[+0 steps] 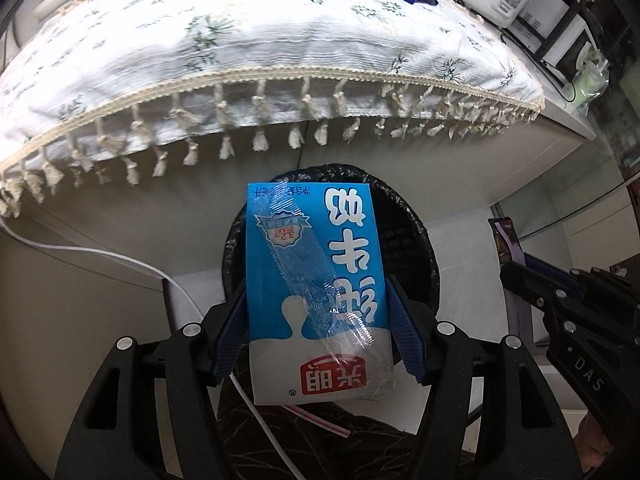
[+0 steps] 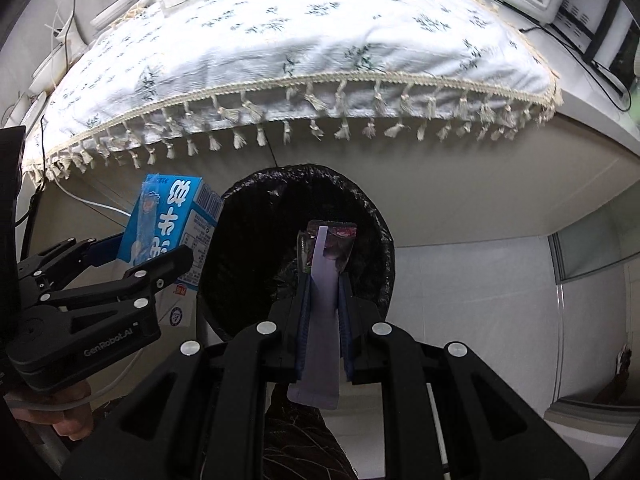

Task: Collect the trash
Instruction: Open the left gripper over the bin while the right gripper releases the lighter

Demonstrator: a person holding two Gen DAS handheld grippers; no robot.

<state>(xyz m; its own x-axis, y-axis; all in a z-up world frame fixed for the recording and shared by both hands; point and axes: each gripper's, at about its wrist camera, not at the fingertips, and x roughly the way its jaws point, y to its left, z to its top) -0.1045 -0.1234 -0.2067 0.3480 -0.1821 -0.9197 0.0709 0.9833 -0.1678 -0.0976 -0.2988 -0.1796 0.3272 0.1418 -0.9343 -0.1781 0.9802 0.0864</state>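
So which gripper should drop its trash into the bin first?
Right. The right gripper holds its purple wrapper over the bin's opening; the left gripper's milk carton sits beside the rim.

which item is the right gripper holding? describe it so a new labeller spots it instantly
Find the black-lined trash bin on the floor below the tasselled tablecloth. Above its opening, the right gripper pinches a flat lilac wrapper edge-on. Unlike the boxy blue milk carton to the left, it is thin and limp.
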